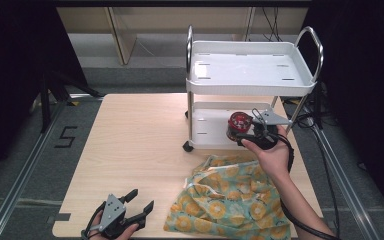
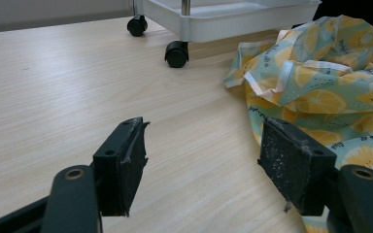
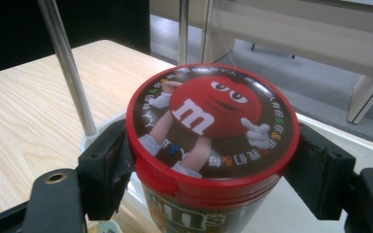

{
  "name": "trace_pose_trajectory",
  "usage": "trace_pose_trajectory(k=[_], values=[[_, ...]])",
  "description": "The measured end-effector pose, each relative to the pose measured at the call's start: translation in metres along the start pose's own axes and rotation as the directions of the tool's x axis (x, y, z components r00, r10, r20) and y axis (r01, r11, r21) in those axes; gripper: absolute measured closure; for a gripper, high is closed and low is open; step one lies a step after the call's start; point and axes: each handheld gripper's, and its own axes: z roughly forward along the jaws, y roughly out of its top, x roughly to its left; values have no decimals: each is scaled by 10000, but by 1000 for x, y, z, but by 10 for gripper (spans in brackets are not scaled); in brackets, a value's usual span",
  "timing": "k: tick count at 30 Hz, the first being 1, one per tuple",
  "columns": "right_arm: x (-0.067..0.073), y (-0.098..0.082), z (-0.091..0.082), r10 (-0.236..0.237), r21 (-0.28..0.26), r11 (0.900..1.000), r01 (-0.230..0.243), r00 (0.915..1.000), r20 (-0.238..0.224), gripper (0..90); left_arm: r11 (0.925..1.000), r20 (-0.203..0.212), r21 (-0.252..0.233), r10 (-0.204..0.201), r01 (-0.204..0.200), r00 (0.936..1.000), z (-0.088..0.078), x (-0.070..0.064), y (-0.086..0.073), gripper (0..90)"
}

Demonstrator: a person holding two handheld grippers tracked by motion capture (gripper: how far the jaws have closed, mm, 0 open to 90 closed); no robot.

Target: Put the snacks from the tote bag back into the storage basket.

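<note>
The right gripper point(image 1: 247, 134) is gripping a red-lidded candy tub point(image 1: 239, 125) at the lower shelf point(image 1: 207, 131) of the white cart point(image 1: 250, 75), its jaws closing on either side just beneath the lid; in the right gripper view the tub point(image 3: 212, 145) is sitting upright between the two black jaws, and its lower body is running out of the bottom of the picture, so whether its base is resting on the shelf cannot be told. In the high view the gripper and hand are covering the tub's near side. The left gripper point(image 1: 139, 206) is hovering low over the near left edge of the wooden table point(image 1: 135, 145), jaws spread wide and holding nothing; the left gripper view is showing bare tabletop point(image 2: 77, 87) between them. A lemon-print cloth point(image 1: 230, 197) is lying crumpled on the table just right of the left gripper and in front of the cart, its near edge running off the bottom of the high view. The cart's far casters are hiding behind the lower shelf.
</note>
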Motion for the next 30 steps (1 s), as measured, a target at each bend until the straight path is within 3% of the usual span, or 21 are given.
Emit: trace_pose_trajectory(k=[1,2,4,5,6,8,9,10,11,13,16,17,18,21,22,24,25,26,28,29,30], values=[[1,0,0,152,22,9999,-152,9999,-8,261,10000,-1,-3,1,-1,10000,0,0,0,329],[0,0,2,-47,-26,10000,47,10000,-64,261,10000,2,-4,-1,1,10000,0,0,0,329],[2,1,2,4,36,10000,-4,10000,26,261,10000,0,4,1,-1,10000,0,0,0,329],[4,1,2,301,97,9995,-302,9995,22,261,10000,-1,0,-6,6,10000,0,0,0,329],[2,2,2,-64,-29,10000,64,9999,146,261,10000,-5,0,3,-3,10000,0,0,0,329],[3,3,4,-7,41,10000,7,10000,-78,261,10000,-3,-4,-2,2,10000,0,0,0,329],[4,3,3,31,15,10000,-31,10000,51,261,10000,-1,-1,-3,3,10000,0,0,0,329],[2,4,5,-282,-31,9996,281,9996,-87,261,10000,3,-10,-13,13,10000,0,0,0,329],[6,3,4,220,70,9997,-220,9998,-10,261,10000,5,-5,-6,6,10000,0,0,0,329],[4,4,6,-160,-21,9999,160,9999,-28,261,10000,7,-4,-9,9,10000,0,0,0,329],[7,4,6,32,138,9999,-31,10000,-32,261,10000,9,-2,-11,11,10000,0,0,0,329],[6,5,7,-159,48,9999,159,9999,-42,261,10000,11,-2,-11,11,10000,0,0,0,329],[9,5,8,65,101,9999,-65,10000,-60,261,10000,11,-9,-17,17,10000,0,0,0,329],[9,6,11,-219,9,9998,219,9996,-165,261,10000,6,1,-4,4,10000,0,0,0,329],[10,7,12,-68,75,9999,70,9996,-258,261,10000,8,-3,-10,10,10000,0,0,0,329],[11,8,13,-235,-19,9997,235,9997,-85,261,10000,12,-8,-16,16,10000,0,0,0,329],[14,8,13,69,99,9999,-67,9998,-189,261,10000,14,-4,-12,12,10000,0,0,0,329],[12,9,14,-206,-16,9998,206,9997,-96,261,10000,16,-8,-15,15,10000,0,0,0,329],[16,9,15,86,120,9999,-84,9998,-204,261,10000,11,-11,-16,16,10000,0,0,0,329],[14,10,17,-257,-9,9997,257,9992,-311,261,10000,11,-6,-13,13,10000,0,0,0,329],[15,10,16,-79,120,9999,83,9995,-321,261,10000,14,-10,-17,17,10000,0,0,0,329]])
